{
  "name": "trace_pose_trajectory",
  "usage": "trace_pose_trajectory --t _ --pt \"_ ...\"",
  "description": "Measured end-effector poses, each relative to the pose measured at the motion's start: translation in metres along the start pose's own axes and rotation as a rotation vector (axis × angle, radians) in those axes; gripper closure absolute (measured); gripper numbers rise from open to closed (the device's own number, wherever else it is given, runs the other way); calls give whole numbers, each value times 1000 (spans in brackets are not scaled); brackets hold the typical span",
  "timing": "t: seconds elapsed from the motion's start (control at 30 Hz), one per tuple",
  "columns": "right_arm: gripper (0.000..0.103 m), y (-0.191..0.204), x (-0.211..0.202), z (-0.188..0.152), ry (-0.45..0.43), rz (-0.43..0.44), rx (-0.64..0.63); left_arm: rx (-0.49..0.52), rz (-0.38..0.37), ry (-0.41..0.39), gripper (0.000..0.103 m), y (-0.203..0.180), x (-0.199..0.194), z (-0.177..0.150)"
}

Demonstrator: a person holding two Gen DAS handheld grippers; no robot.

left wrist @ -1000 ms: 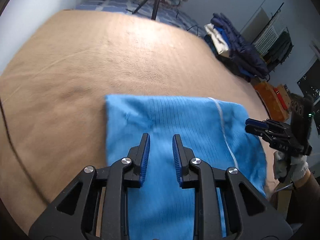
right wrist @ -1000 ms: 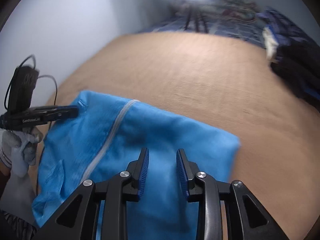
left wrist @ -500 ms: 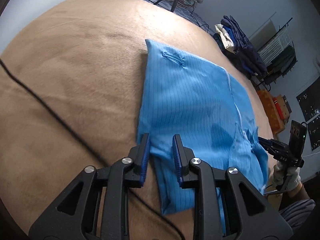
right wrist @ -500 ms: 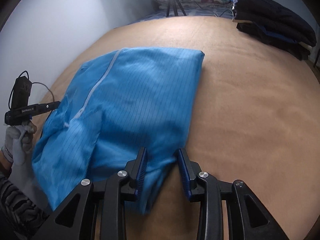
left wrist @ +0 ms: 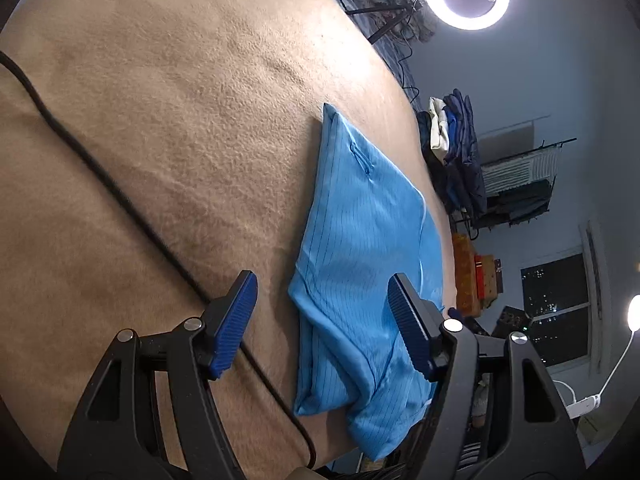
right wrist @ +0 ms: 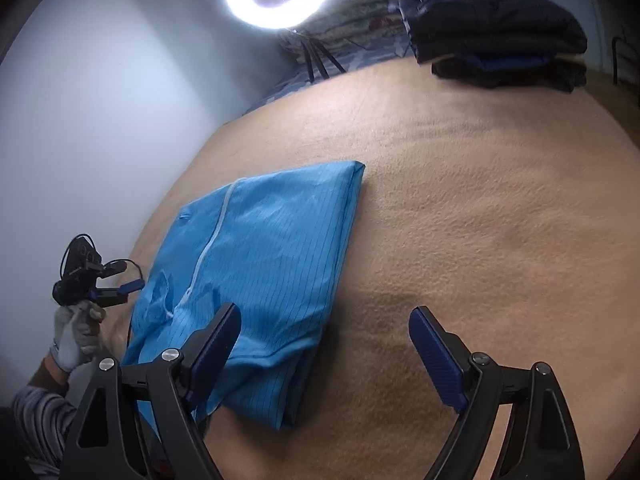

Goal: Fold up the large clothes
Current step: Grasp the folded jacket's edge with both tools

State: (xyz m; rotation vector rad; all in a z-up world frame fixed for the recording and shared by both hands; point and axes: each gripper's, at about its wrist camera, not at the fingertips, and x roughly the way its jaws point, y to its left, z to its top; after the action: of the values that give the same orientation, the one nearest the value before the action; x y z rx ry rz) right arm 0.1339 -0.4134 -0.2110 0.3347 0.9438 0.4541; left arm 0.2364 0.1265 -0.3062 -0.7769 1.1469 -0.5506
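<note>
Left gripper point(left wrist: 322, 322): jaws just spread, holding nothing.
Right gripper point(right wrist: 324, 346): same, apart, empty.
Risk: I fear the released blue garment point(left wrist: 360, 240) springs unfolded; cable point(left wrist: 120, 196) may snag.

I see my left gripper point(left wrist: 322, 322) up close in its own camera: black angular frame with triangular cut-outs, and two ribbed blue pads point(left wrist: 234, 326) on black fingers. Round silver screw heads point(left wrist: 193, 323) sit at the pivots, two on each side. My right gripper point(right wrist: 324, 354) is the same build, with black arms, dark blue ridged pads point(right wrist: 434, 356) and shiny screws point(right wrist: 479, 358) at the joints. From the right camera, the left unit reads as a small black block with a thin black cable point(right wrist: 134, 270) looping off it and blue tips. The hand point(right wrist: 74, 334) on it wears a pale grey-white knit glove, and there's a striped sleeve point(right wrist: 38, 412) in grey and white bands.
</note>
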Motion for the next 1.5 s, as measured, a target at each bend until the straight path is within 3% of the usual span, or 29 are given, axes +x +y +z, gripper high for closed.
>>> trace_pose_trajectory --t 0.2,0.37,0.5,0.57,0.6,0.73,0.8,0.83,1.13,1.27,1.5 --pt "30 -9 31 2 96 2 43 37 30 30 34 -10 20 12" --pt "32 -10 43 7 117 78 62 66 23 107 41 -19 43 16" --pt "36 -12 51 12 119 157 96 110 21 134 42 -28 57 16" --pt "50 -14 60 15 133 210 122 116 14 141 42 -31 62 19" --pt "52 -14 66 16 140 233 136 120 12 143 42 -32 63 19" --pt "54 -1 81 16 120 276 139 140 26 136 42 -44 74 21" --pt "55 5 85 15 118 282 142 162 62 127 50 -49 75 19" --pt "58 7 85 15 121 276 140 180 91 123 58 -52 76 17" --pt "80 38 72 18 127 149 28 323 271 49 88 -85 78 -3" --pt "91 62 63 22 124 55 -69 405 341 9 93 -105 77 -15" --pt "97 92 43 22 106 -66 -200 481 380 -56 95 -127 67 -35"
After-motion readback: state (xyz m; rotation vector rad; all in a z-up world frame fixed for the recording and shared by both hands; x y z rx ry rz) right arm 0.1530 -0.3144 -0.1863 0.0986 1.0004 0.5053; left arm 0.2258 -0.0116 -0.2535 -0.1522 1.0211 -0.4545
